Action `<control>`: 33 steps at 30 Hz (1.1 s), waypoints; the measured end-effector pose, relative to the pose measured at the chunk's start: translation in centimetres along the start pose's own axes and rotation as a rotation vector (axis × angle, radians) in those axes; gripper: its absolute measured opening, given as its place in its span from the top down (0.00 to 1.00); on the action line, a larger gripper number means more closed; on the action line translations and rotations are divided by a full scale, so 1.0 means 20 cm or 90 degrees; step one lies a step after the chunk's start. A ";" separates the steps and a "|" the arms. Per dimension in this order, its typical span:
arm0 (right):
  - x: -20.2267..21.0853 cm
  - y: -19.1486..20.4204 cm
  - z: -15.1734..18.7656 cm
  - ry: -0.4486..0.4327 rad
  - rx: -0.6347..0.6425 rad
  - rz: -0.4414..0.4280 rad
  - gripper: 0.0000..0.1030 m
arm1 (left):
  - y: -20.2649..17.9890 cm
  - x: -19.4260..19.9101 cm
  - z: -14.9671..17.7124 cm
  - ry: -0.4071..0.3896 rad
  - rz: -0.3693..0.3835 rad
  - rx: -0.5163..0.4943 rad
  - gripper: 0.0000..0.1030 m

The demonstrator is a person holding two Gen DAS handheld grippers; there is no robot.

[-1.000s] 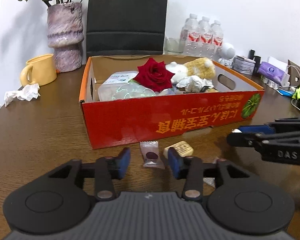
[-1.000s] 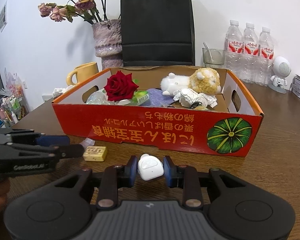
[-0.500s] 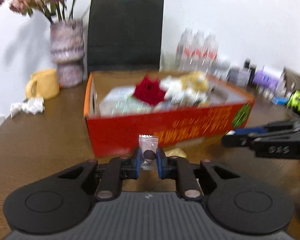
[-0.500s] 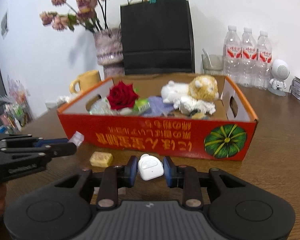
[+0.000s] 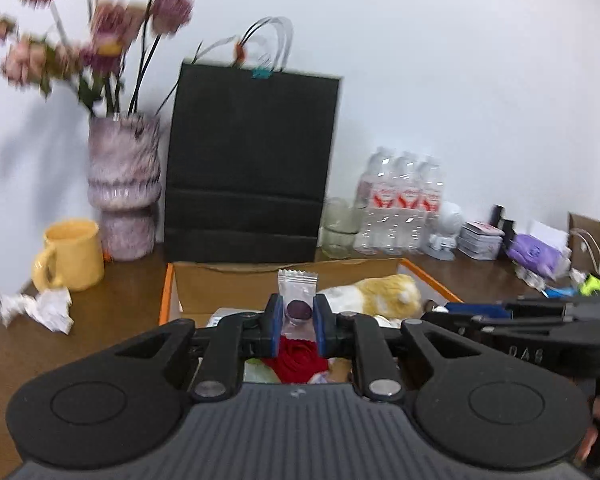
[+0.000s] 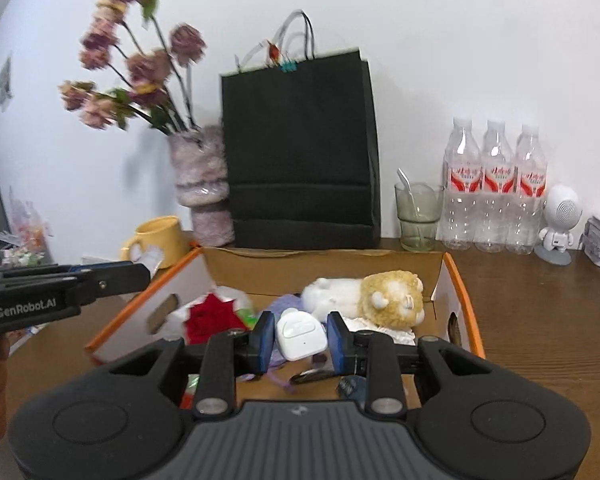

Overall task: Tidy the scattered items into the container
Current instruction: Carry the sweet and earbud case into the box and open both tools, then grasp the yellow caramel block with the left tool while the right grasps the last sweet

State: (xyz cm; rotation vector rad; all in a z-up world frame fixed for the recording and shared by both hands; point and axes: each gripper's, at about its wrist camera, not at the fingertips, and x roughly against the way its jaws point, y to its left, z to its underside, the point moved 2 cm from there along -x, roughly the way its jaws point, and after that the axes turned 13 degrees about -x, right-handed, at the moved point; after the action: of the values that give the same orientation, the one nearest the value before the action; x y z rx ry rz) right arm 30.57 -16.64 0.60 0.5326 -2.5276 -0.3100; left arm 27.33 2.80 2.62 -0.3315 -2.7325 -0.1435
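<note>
The left gripper point(image 5: 296, 322) pinches a wrapped candy point(image 5: 298, 304) above the rose point(image 5: 298, 360); the right gripper point(image 6: 298, 338) clamps a small white gadget point(image 6: 300, 334) over the box point(image 6: 466, 300); best to lower both before letting go, so neither bounces out.

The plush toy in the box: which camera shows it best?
The right wrist view: the plush toy lies whole and sharp inside the box, beyond the right gripper. In the left wrist view it is blurred, partly behind the left gripper.
</note>
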 end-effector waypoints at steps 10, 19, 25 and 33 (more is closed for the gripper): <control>-0.37 -0.09 0.04 0.076 0.009 0.057 0.73 | 0.05 -0.32 0.06 0.062 0.022 0.033 0.67; -0.35 -0.08 0.05 0.063 0.020 0.071 0.09 | 0.03 -0.32 0.08 0.067 0.010 0.026 0.05; -0.34 -0.08 0.05 0.065 0.024 0.084 0.00 | -0.01 -0.29 0.06 0.058 -0.021 -0.006 0.00; -0.22 -0.07 0.04 0.044 0.016 0.082 0.00 | -0.01 -0.15 0.03 0.040 -0.038 -0.004 0.00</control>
State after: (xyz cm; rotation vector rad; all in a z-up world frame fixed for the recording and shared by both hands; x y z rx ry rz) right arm 33.94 -15.88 -2.45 0.3808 -2.4883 -0.2097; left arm 29.74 1.98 0.80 -0.2430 -2.6808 -0.1748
